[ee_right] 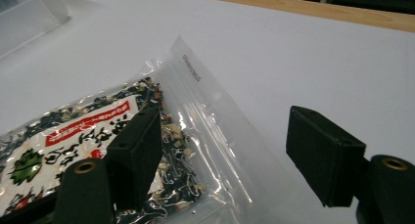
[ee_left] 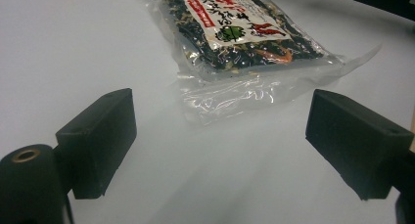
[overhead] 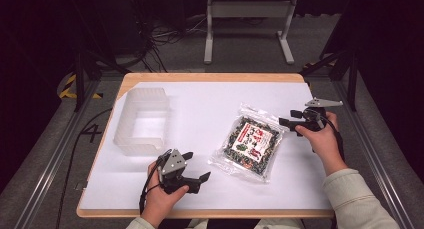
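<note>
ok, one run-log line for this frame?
right gripper: jaws open at edge of snack bag, no grip | left gripper: open, idle | clear bin: apart from bag, nothing visible inside

Clear plastic bin (overhead: 141,120), white table sheet (overhead: 200,104), metal stand (overhead: 248,25), floor cables (overhead: 160,36)

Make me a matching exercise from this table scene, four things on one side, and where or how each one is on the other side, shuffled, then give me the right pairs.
Things:
1. clear plastic bin
2. snack packet
3. left gripper
4. right gripper

Places or states:
A. open, at the packet's far right edge
B. flat on the white sheet, right of the middle
C. open, near the table's front edge, nothing between its jaws
D. standing at the sheet's left side

Pairs: 1-D, 2-B, 3-C, 4-A
</note>
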`<state>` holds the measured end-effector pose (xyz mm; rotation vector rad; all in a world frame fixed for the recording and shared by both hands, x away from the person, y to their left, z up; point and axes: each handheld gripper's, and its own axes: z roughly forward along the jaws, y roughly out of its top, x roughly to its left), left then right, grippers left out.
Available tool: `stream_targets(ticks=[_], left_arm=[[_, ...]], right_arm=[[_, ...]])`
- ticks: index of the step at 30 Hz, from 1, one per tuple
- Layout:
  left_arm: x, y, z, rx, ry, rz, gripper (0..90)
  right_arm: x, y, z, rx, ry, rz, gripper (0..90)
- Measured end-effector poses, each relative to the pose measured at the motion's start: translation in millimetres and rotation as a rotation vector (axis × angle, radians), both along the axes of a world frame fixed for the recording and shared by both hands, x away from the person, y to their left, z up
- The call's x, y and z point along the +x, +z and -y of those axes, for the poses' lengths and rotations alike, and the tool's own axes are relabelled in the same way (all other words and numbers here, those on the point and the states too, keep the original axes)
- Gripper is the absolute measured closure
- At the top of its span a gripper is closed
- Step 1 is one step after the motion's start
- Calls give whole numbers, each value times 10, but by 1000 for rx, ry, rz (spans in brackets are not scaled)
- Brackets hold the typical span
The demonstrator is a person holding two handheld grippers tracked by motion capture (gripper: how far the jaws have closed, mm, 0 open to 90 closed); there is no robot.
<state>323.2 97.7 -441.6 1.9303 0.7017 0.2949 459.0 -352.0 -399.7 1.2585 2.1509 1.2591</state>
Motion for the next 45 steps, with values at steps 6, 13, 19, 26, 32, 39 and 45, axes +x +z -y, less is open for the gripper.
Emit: stream_targets(ticks=[6,13,19,26,32,39,45], left_arm=[[2,-3,4,3,-5,4,126],[-4,-5,16,7,-5,6,126],[-7,-2,13,5,-8,5,125],[-3,-10,21,12,-12,6,125],[-7,-8,22,11,-13,5,125],[-8,-15,31,18,-7,0,126],[-7,-17,31,19,-4,0,126]], right_arm=[[83,-68,61,5,-25,-14,298],[145,-156,96,45,-15,-45,298],[188,-244,86,56,-6,-96,340],[207,-295,76,56,4,-138,395],[213,-328,75,73,10,-186,462],[211,-344,82,99,19,-231,552],[206,-347,108,125,9,-254,638]])
